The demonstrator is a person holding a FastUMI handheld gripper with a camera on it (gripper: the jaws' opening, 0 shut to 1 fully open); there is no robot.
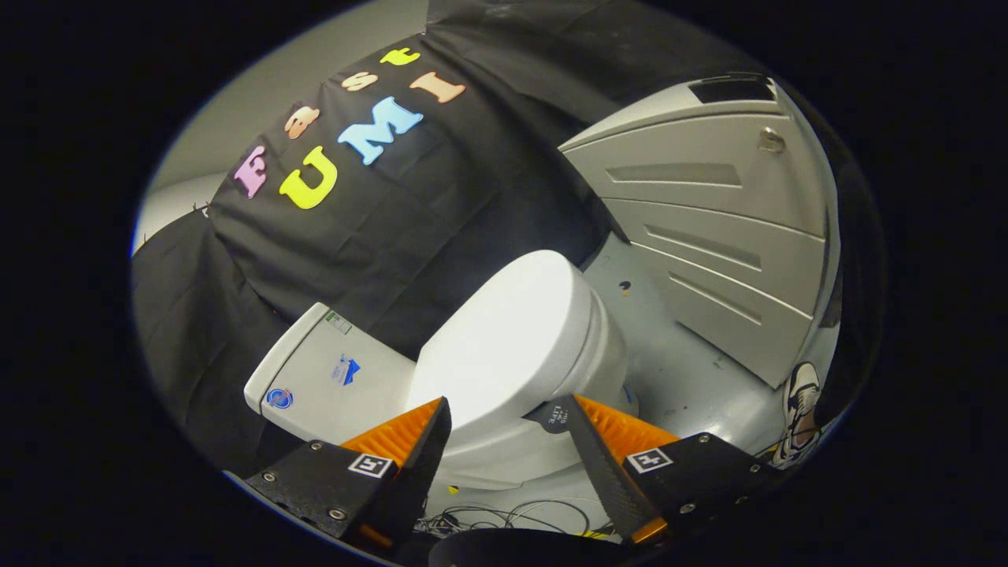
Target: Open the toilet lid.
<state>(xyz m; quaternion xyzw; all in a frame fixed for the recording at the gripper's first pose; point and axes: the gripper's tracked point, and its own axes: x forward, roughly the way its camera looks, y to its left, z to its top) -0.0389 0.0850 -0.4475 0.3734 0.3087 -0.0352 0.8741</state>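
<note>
Booth wall: a black, creased cloth [441, 205] is draped across the upper left and centre of the frame, soft and matte.
Panel: a pale grey, rigid panelled wall [709, 236] with long recessed slots is seen at the upper right, smooth and hard-looking.
Floor: a grey, smooth floor [677, 370] with a few dark marks lies right of centre, under the panel.
Toilet: a white, glossy toilet [551, 370] is set at the centre of the frame, tilted in the view; its bowl is rounded.
Lid: the white, oval, smooth toilet lid [504, 339] is seen closed, lying flat on the seat, just ahead of the fingers and reaching down between their tips.
Cistern: a white, boxy cistern [331, 378] with small stickers stands lower left of the lid.
Gripper: the gripper [504, 417] is held wide open at the bottom centre; nothing is held, and whether the ribbed pads touch the lid's near edge cannot be told.
Shoe: a white sneaker [799, 409] is seen at the lower right.
Cables: thin dark cables [504, 520] lie on the floor below the bowl.
</note>
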